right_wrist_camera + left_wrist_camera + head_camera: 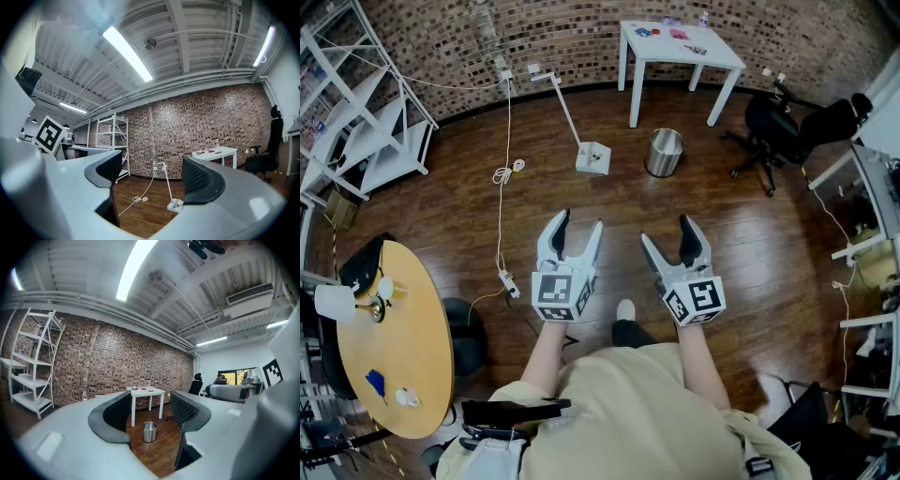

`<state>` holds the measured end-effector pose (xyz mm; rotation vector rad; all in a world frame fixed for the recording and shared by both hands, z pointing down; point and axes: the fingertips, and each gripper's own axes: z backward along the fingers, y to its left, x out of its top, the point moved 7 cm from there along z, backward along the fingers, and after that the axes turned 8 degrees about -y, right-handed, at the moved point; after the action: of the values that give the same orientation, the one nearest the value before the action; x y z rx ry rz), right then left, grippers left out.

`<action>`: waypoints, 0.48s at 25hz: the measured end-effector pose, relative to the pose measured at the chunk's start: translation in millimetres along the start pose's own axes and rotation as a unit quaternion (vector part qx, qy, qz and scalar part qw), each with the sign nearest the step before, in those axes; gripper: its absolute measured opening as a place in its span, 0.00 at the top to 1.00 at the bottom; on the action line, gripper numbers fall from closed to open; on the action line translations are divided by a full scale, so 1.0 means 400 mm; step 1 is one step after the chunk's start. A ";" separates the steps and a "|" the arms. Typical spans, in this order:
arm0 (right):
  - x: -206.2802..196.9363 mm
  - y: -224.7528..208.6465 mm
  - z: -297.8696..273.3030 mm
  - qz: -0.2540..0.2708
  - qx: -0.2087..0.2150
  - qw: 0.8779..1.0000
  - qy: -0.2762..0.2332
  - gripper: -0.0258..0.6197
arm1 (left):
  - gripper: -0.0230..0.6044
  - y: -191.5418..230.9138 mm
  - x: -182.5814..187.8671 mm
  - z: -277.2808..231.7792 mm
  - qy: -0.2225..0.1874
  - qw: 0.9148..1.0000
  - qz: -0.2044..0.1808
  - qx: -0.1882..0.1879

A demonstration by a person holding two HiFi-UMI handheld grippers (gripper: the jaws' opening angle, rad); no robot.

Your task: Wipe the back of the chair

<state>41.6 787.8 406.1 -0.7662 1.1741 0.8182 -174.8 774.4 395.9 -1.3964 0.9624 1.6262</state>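
A black office chair (787,131) stands on the wood floor at the far right, well ahead of both grippers; it also shows in the left gripper view as a black office chair (196,383) and at the right edge of the right gripper view as a dark chair (267,159). My left gripper (579,230) and right gripper (667,234) are held side by side in front of the person, pointing level across the floor. Both stand open with nothing between the jaws. In the gripper views the left gripper (147,411) and right gripper (150,178) frame only floor and wall.
A white table (675,47) stands by the brick wall, with a metal bin (664,152) and a white stand's base (592,157) in front. White shelving (366,122) is at the far left. A round wooden table (394,347) with small items is at near left. A cable (502,187) runs along the floor.
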 end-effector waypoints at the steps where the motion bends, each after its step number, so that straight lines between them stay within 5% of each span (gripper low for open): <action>1: 0.005 -0.023 -0.023 0.005 0.003 1.000 0.002 0.36 | 0.58 0.002 0.003 -0.035 -0.001 1.000 -0.002 0.002; 12: -0.027 -0.229 -0.247 0.000 0.033 0.999 0.012 0.37 | 0.58 0.055 -0.019 -0.336 0.014 1.000 0.004 0.023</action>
<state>71.9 656.2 403.4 -0.7245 1.2162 0.7685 -139.2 643.0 389.7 -1.3896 1.0176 1.5845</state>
